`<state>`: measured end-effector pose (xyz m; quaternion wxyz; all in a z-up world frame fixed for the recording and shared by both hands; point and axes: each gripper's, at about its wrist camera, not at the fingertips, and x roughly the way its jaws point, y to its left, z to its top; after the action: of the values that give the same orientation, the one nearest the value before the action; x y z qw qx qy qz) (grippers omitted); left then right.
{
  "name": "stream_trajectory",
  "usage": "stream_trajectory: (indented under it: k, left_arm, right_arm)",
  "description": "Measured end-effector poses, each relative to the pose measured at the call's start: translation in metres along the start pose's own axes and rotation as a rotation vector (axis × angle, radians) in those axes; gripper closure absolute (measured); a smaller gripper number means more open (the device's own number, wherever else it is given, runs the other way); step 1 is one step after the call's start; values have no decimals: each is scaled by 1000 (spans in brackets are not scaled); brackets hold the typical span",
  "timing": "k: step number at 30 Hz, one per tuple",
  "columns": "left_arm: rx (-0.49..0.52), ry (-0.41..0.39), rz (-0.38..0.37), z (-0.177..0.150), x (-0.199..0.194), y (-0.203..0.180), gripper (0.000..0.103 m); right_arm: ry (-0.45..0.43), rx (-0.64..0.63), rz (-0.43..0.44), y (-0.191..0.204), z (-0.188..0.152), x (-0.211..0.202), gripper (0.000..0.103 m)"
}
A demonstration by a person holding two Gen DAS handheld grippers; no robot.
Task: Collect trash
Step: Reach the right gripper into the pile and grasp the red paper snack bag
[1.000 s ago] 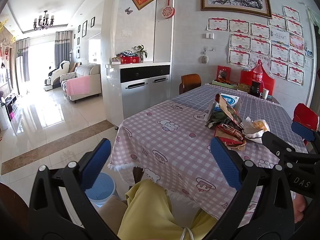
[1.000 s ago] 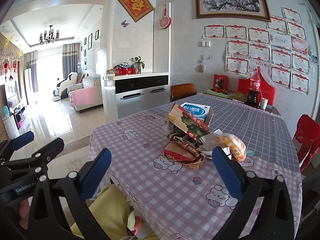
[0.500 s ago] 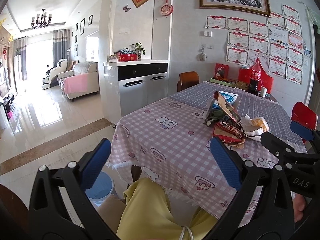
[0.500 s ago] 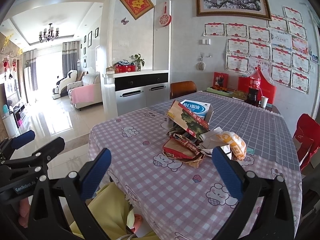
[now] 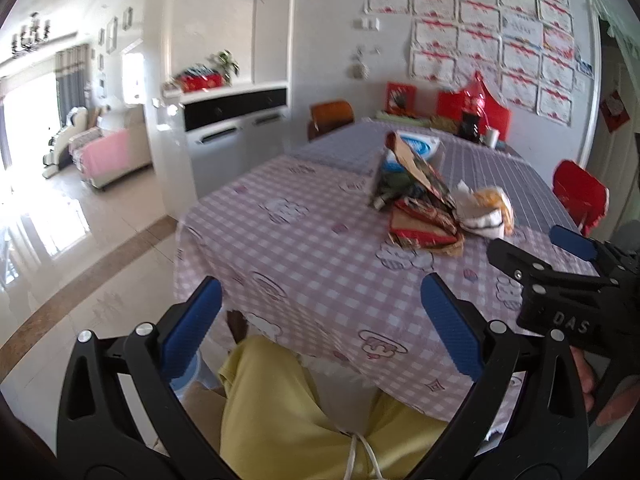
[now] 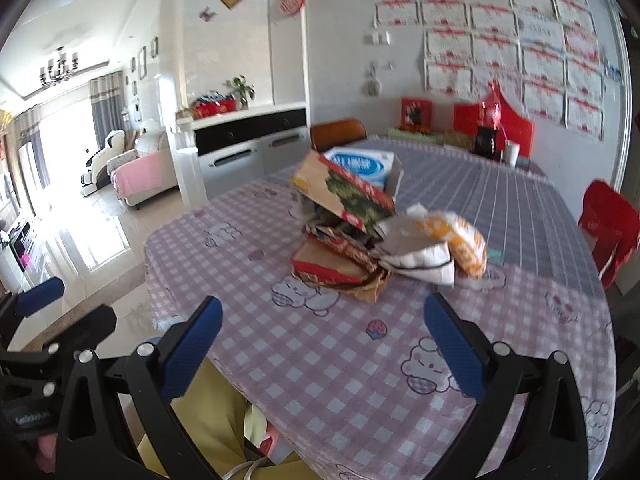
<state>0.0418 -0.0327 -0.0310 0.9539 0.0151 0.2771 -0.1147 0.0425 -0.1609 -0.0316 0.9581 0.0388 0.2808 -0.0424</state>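
Observation:
A heap of trash lies mid-table: a tilted cardboard box (image 6: 344, 196), a flat red carton (image 6: 332, 266), a crumpled white and orange wrapper (image 6: 440, 244) and a white and blue packet (image 6: 360, 166). The heap also shows in the left wrist view (image 5: 424, 208). My right gripper (image 6: 320, 344) is open and empty, above the near table edge, short of the heap. My left gripper (image 5: 320, 320) is open and empty, lower and further back, over the person's yellow lap. A pale blue bin (image 5: 192, 376) on the floor is mostly hidden behind the left finger.
The table (image 6: 280, 320) has a pink checked cloth in front and a grey one behind. A cola bottle (image 6: 490, 124) and cup stand at its far end. A red chair (image 6: 608, 224) is on the right, a brown chair (image 6: 338, 132) behind, a cabinet (image 6: 248, 148) to the left.
Both grippers have moved forward and tilted down toward the table; the trash heap looks nearer and larger. Both stay open and empty.

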Motion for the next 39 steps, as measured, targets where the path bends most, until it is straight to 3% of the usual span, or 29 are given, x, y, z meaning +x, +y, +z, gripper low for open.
stream_trajectory:
  k: [10, 21, 27, 35, 39]
  left_arm:
    - [23, 154, -58, 9, 70, 1, 6]
    - [45, 238, -130, 33, 150, 12, 6]
    - [48, 263, -165, 43, 181, 19, 6]
    - [24, 293, -173, 48, 203, 32, 6]
    - [6, 299, -162, 47, 202, 37, 6]
  right_arm:
    - [151, 133, -25, -23, 4, 77, 4]
    - [268, 303, -84, -41, 22, 158, 4]
    - [290, 331, -123, -42, 33, 191, 4]
    - [276, 347, -83, -44, 43, 217, 5]
    - [241, 330, -71, -41, 42, 208, 31]
